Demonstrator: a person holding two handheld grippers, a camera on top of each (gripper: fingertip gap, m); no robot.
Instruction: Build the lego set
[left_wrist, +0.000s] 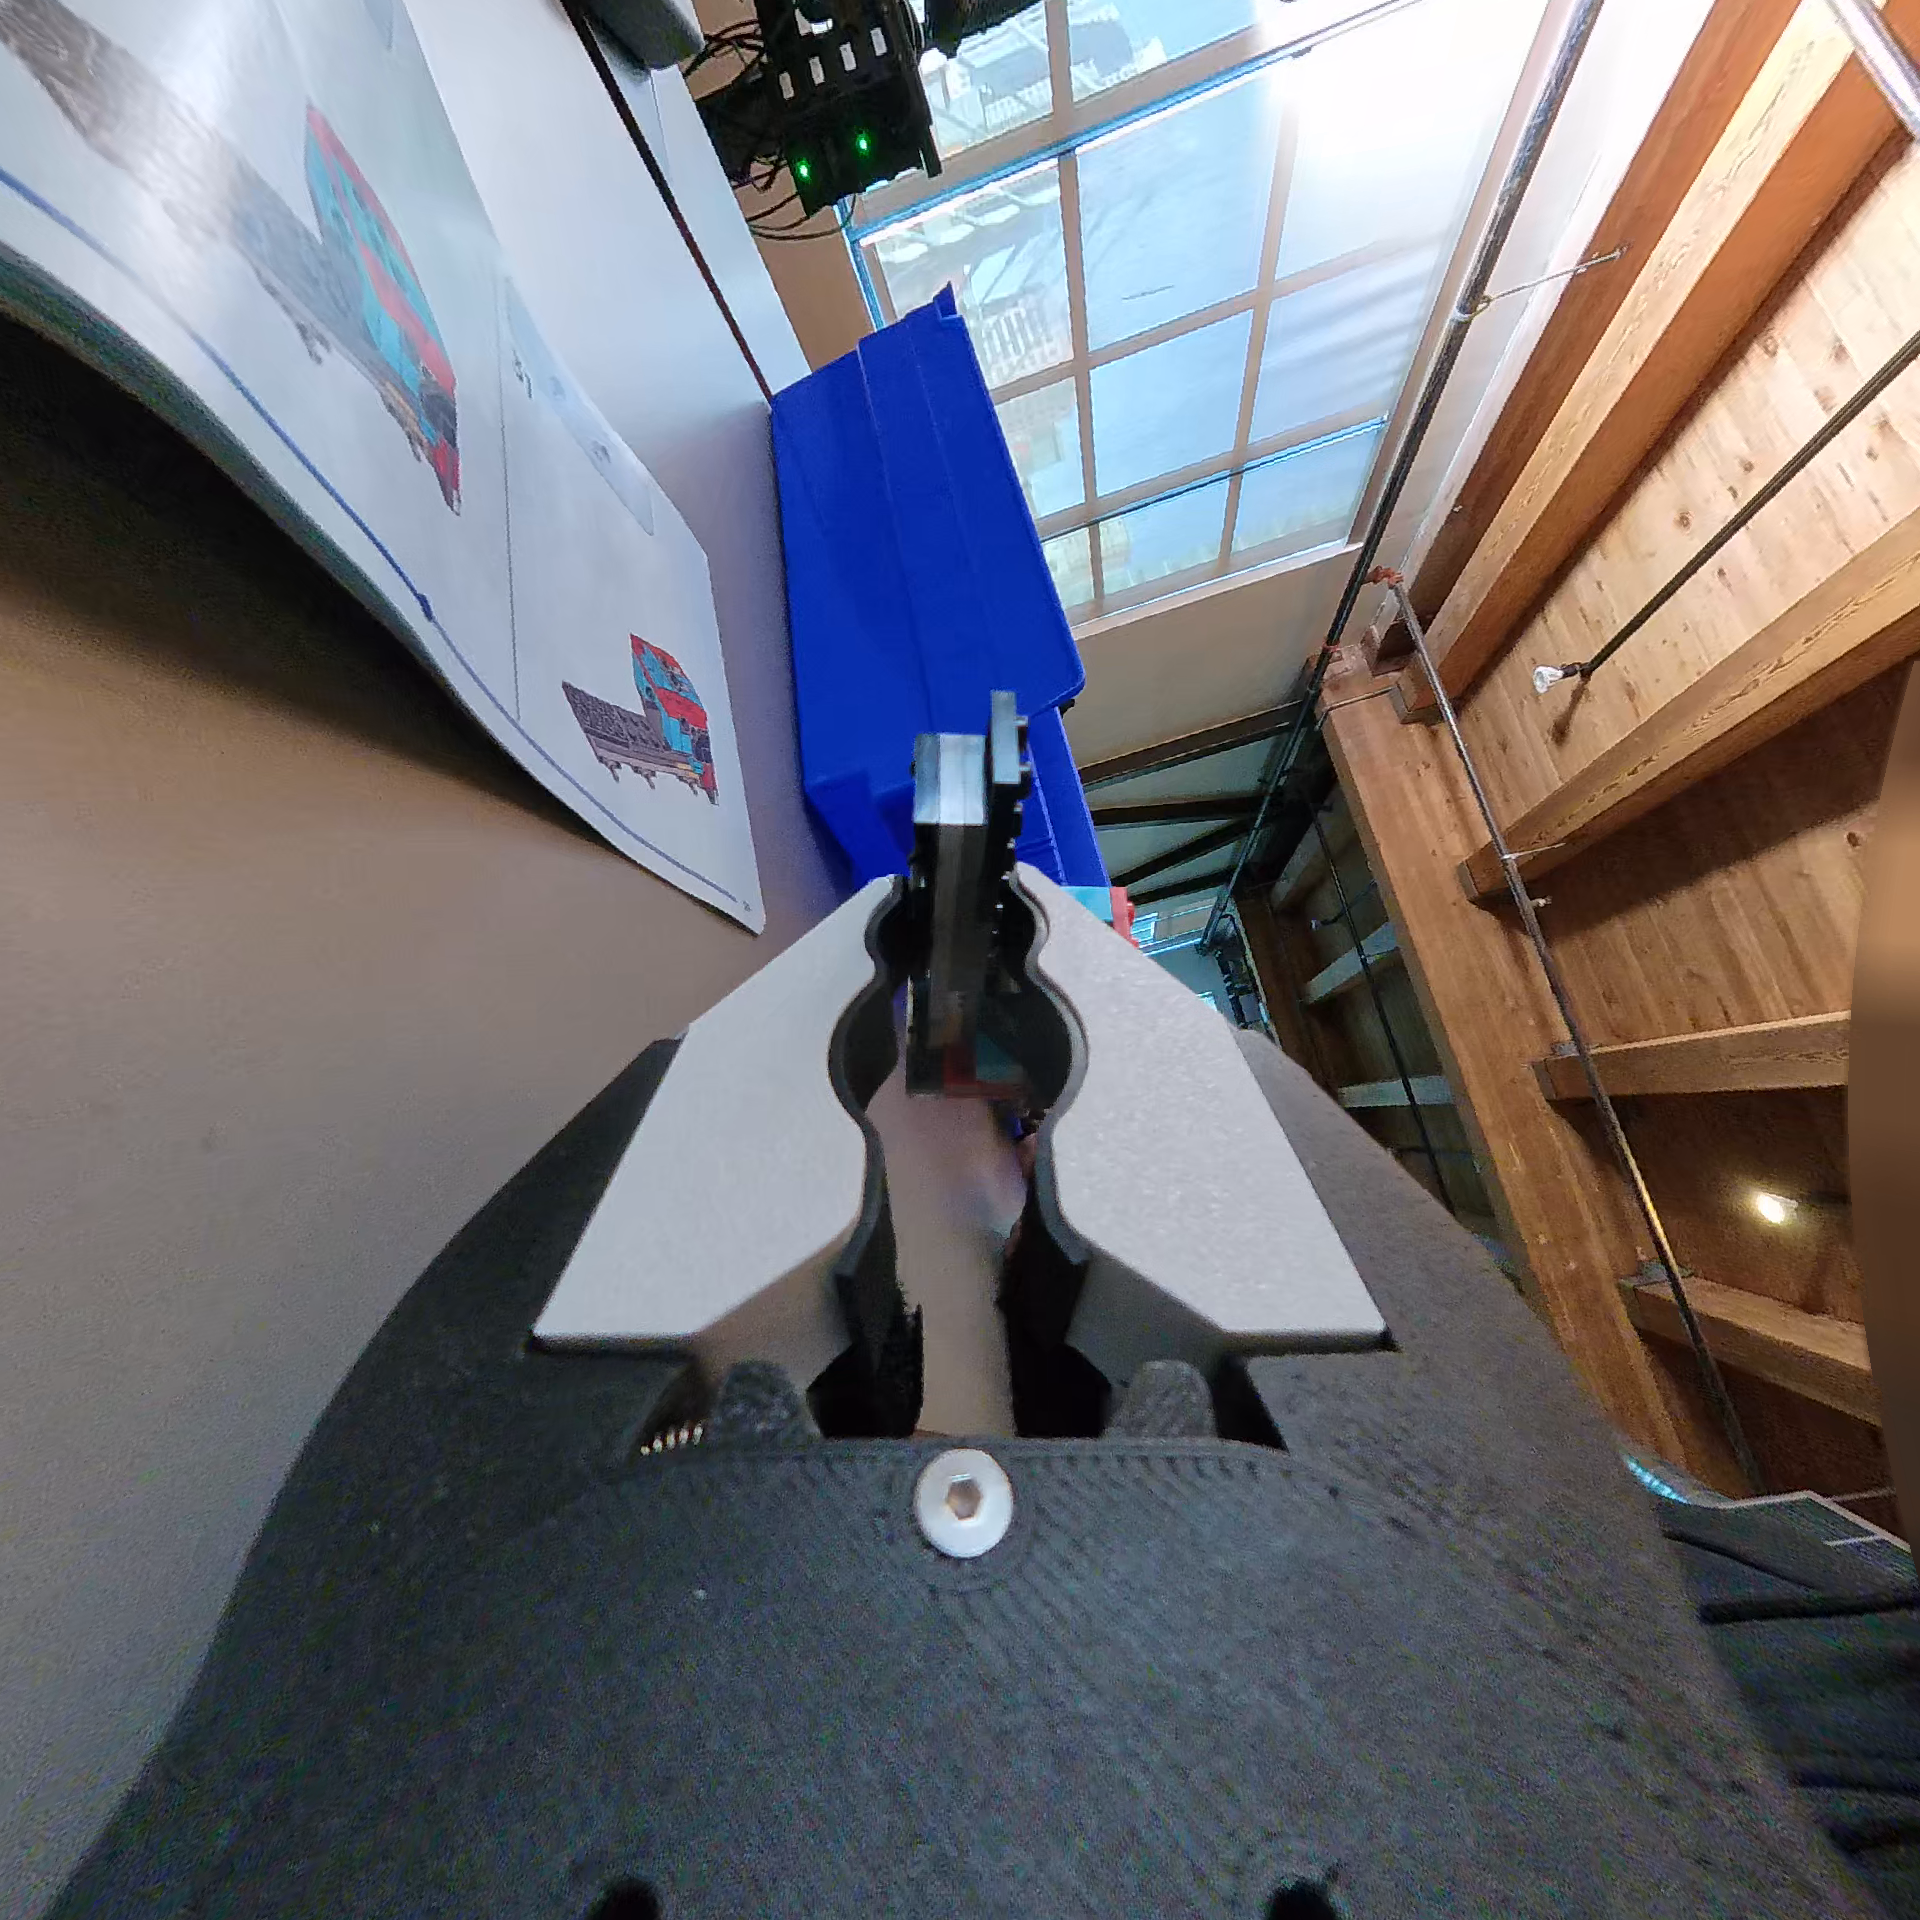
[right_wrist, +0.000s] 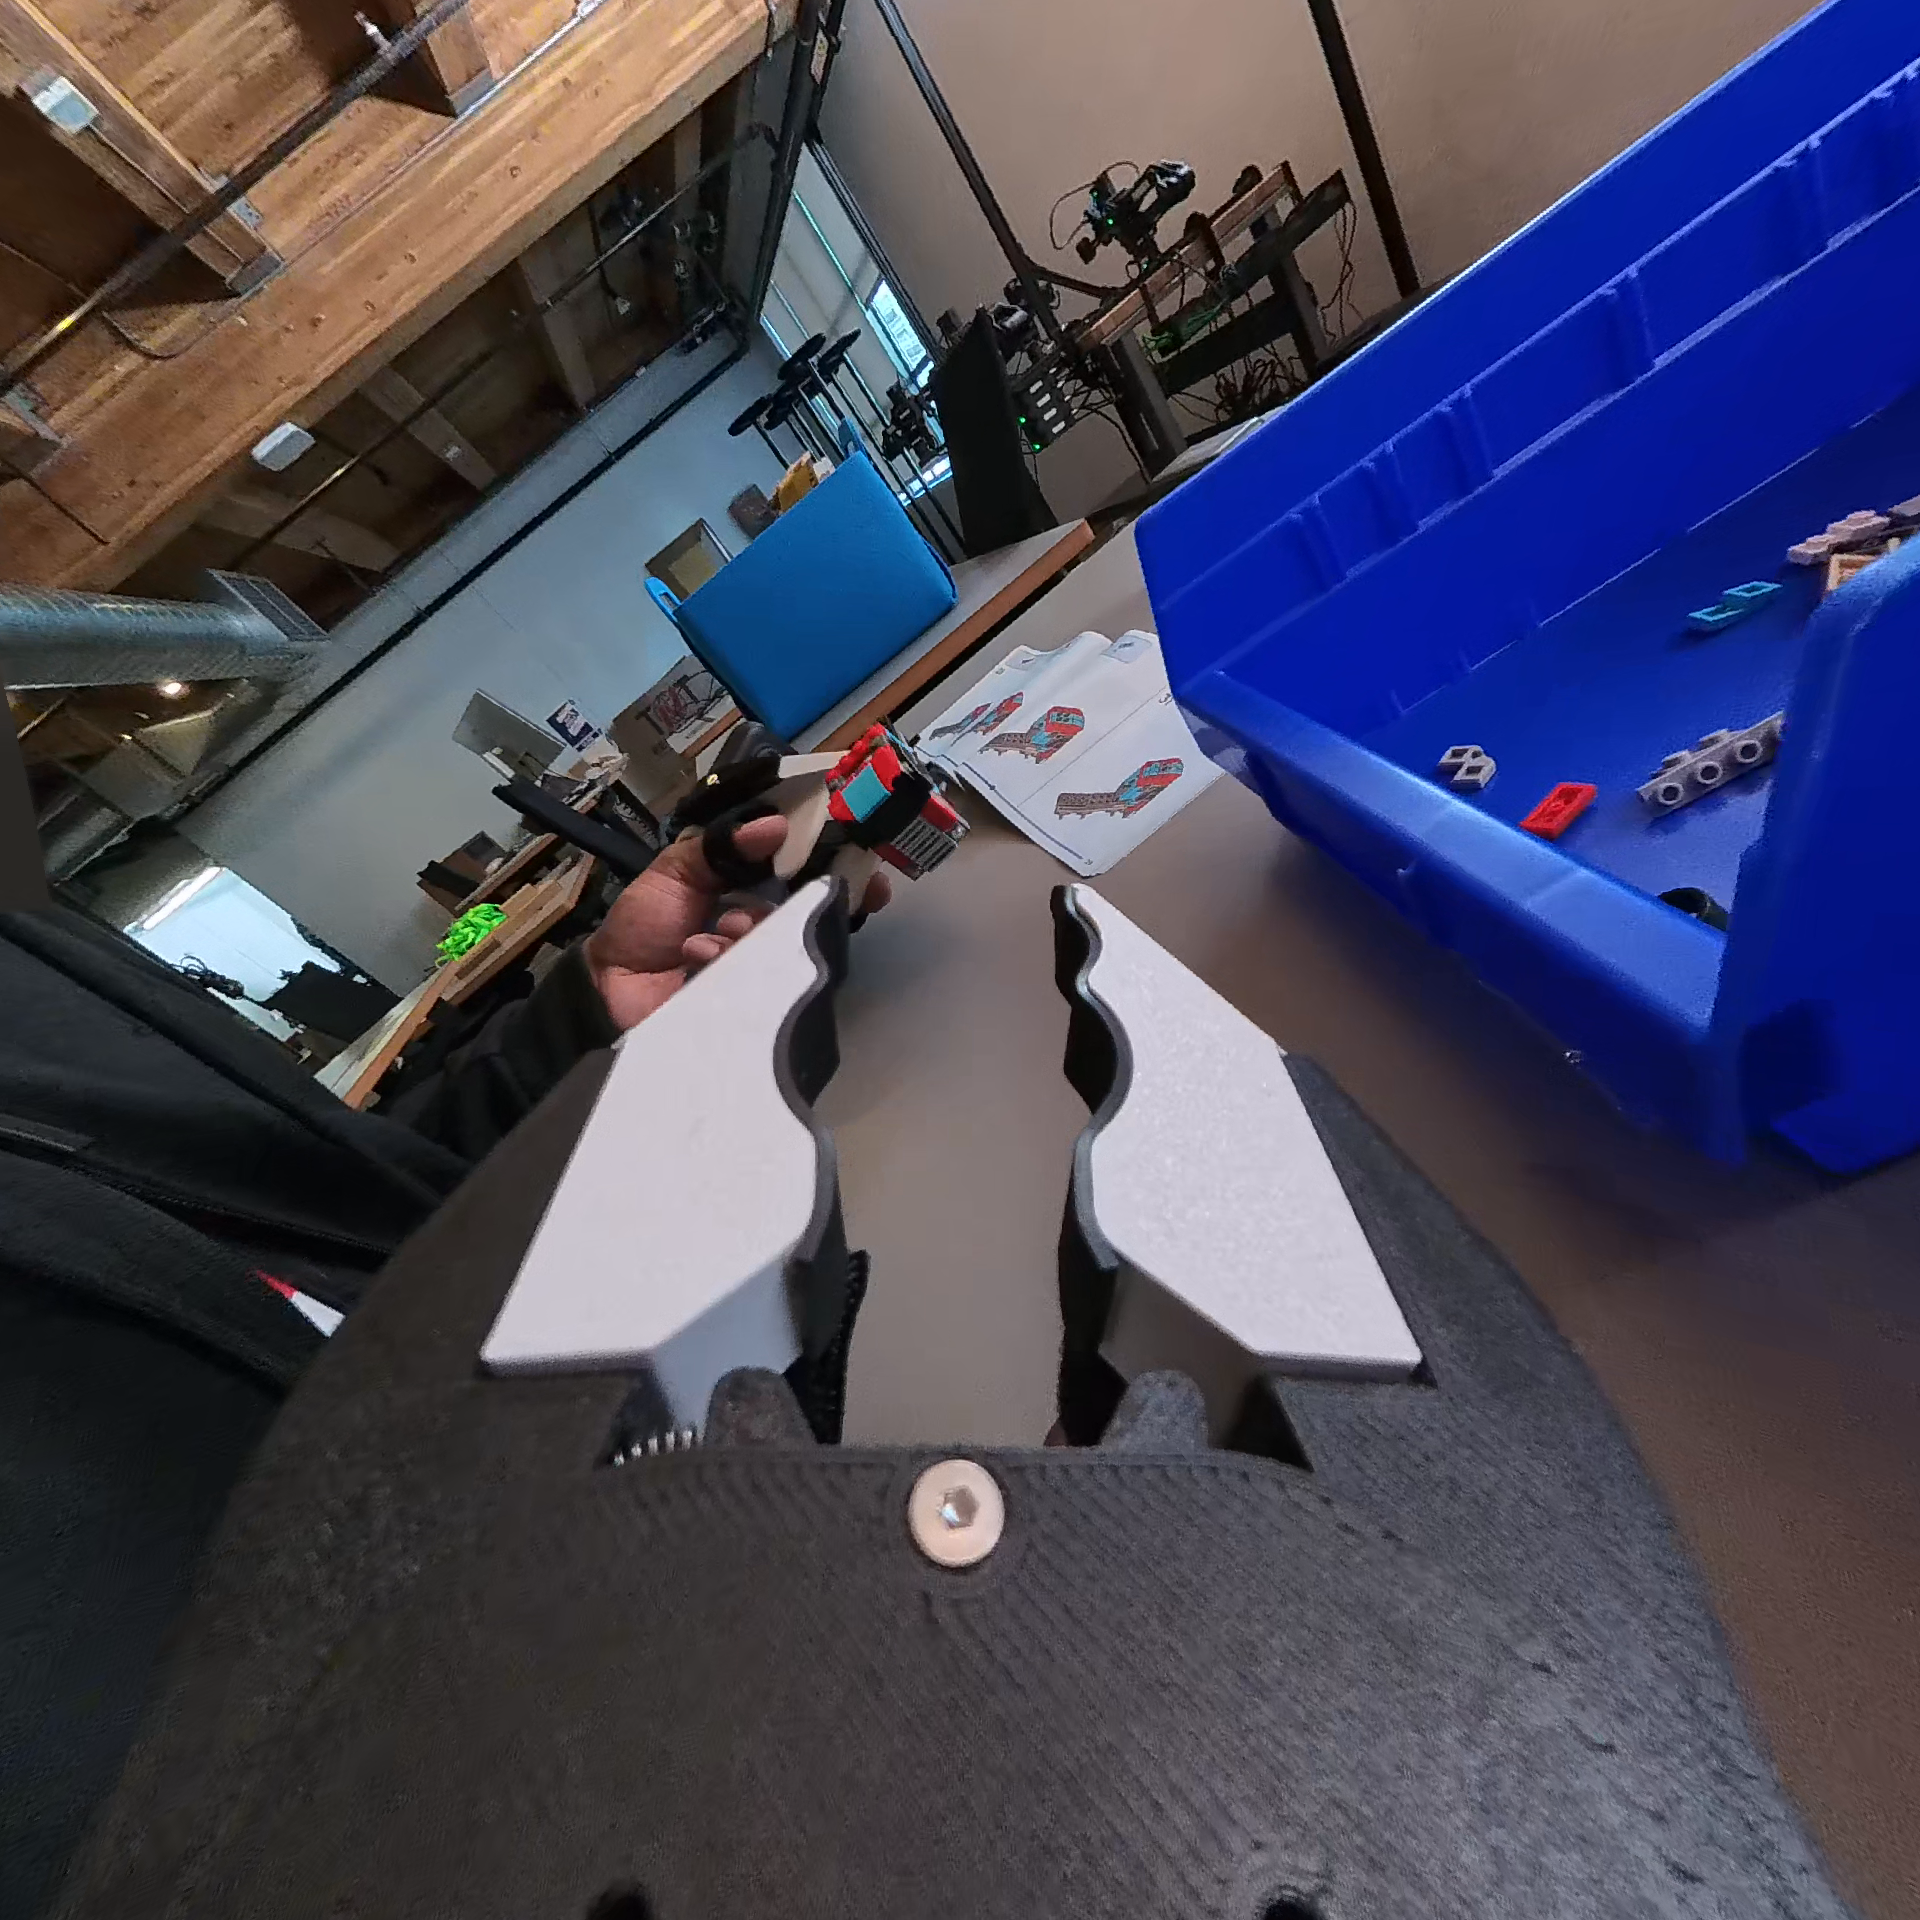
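Observation:
My left gripper (left_wrist: 961, 914) is shut on the partly built lego model (left_wrist: 951, 821), whose dark grey plates stick out edge-on past the fingertips, with red and teal bricks deeper between the fingers. In the right wrist view that gripper (right_wrist: 821, 805) is farther off, held by a hand (right_wrist: 665, 935), gripping the red, teal and grey truck-like model (right_wrist: 899, 816) above the table. My right gripper (right_wrist: 948, 899) is open and empty, low over the brown table (right_wrist: 1299, 1039). The open instruction booklet (right_wrist: 1070, 748) lies beyond it and also shows in the left wrist view (left_wrist: 582, 582).
A big blue bin (right_wrist: 1455, 862) stands at the right and holds loose pieces: a red plate (right_wrist: 1556, 808), grey pieces (right_wrist: 1709, 764) and a teal piece (right_wrist: 1733, 603). The bin also shows in the left wrist view (left_wrist: 914, 582). A lighter blue box (right_wrist: 821, 603) sits on a far table. My hands' fingertips stand some 20 cm from each other.

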